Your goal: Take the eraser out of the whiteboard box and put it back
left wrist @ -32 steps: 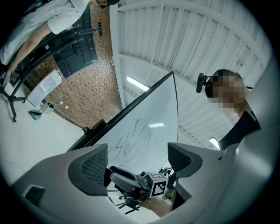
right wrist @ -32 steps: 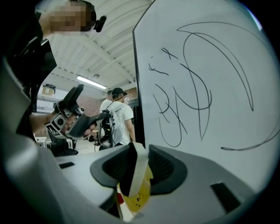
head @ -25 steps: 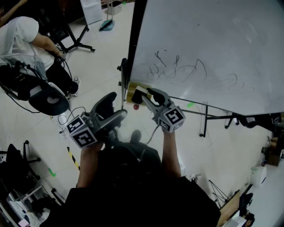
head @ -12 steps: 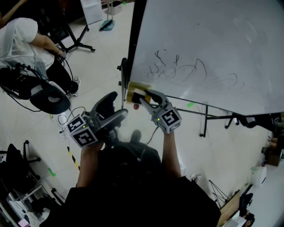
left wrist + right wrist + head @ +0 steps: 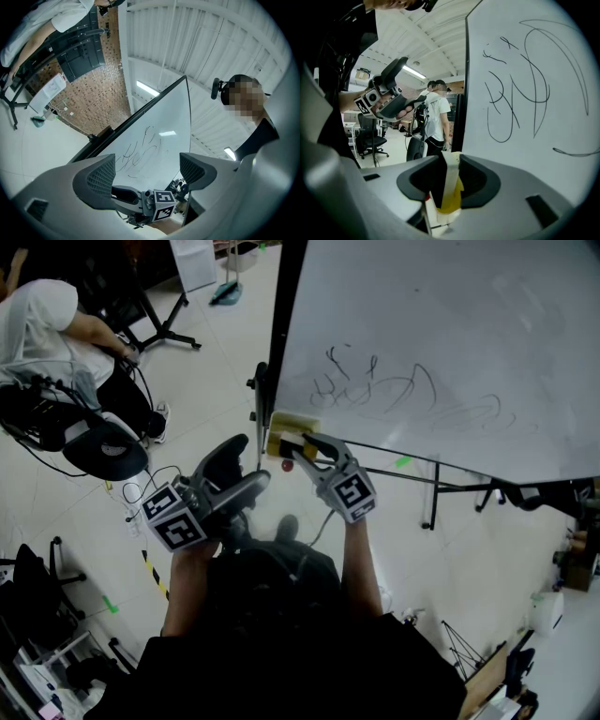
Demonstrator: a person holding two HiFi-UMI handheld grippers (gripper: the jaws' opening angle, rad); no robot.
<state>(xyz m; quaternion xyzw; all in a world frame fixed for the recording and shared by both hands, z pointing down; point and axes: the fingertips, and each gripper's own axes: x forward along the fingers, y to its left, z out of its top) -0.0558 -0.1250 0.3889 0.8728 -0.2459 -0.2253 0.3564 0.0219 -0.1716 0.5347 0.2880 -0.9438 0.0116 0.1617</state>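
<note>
The whiteboard (image 5: 450,334), with black scribbles on it, fills the upper right of the head view. A yellowish box (image 5: 279,426) hangs at its lower left corner. My right gripper (image 5: 298,448) is right at that box, shut on the eraser (image 5: 449,197), a white and yellow pad that stands on edge between the jaws in the right gripper view, beside the board (image 5: 534,93). My left gripper (image 5: 246,461) hangs to the left of it, a little back from the board. It is open with nothing between its fingers (image 5: 101,176).
A seated person (image 5: 47,324) and a black office chair (image 5: 103,451) are at the upper left on the pale floor. The board's dark frame post (image 5: 281,324) and stand legs (image 5: 431,493) run near my grippers. A small red thing (image 5: 287,465) shows just below the box.
My right gripper has moved left and down toward the box with the eraser and rolled a little. The left gripper has stayed still.
</note>
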